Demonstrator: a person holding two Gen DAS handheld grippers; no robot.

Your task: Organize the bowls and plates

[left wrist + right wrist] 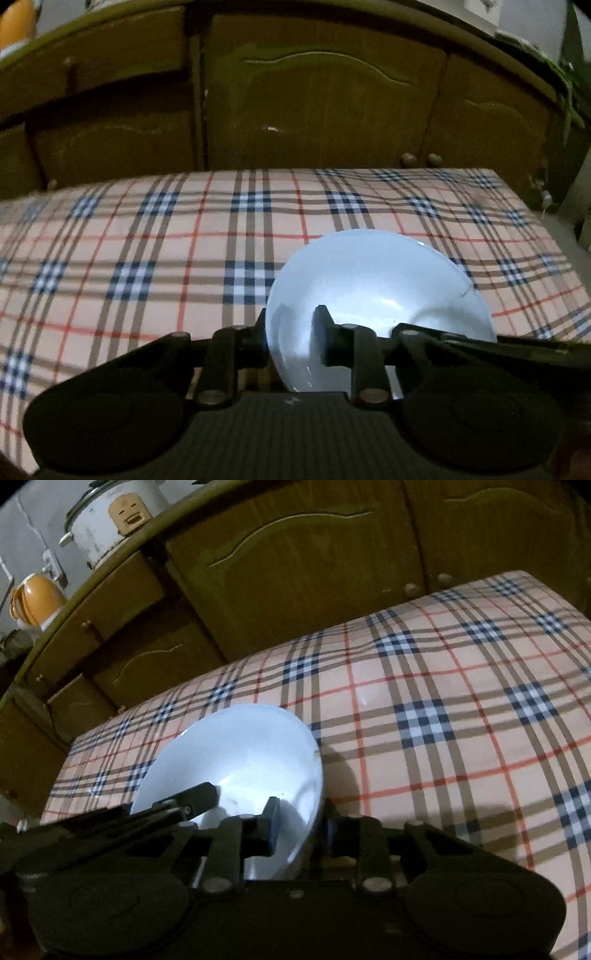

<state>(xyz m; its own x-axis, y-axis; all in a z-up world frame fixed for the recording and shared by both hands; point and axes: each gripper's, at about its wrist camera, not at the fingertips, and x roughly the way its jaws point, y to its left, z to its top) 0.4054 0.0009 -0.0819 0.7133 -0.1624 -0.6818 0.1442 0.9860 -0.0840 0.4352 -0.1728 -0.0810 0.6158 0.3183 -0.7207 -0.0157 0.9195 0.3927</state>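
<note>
A white bowl (373, 280) is held just above the plaid tablecloth (147, 258). My left gripper (291, 338) is shut on its left rim, one finger inside the bowl and one outside. In the right wrist view the same white bowl (240, 749) shows, with my right gripper (295, 827) shut on its right rim, one finger inside and one outside. The left gripper's fingers (192, 797) reach into the bowl from the left there. The right gripper's arm (480, 338) crosses the bowl's near edge in the left wrist view.
Brown wooden cabinet doors (314, 103) stand right behind the table. A white rice cooker (110, 520) and an orange jug (37, 598) sit on the counter above. The plaid cloth (461, 701) stretches to the right of the bowl.
</note>
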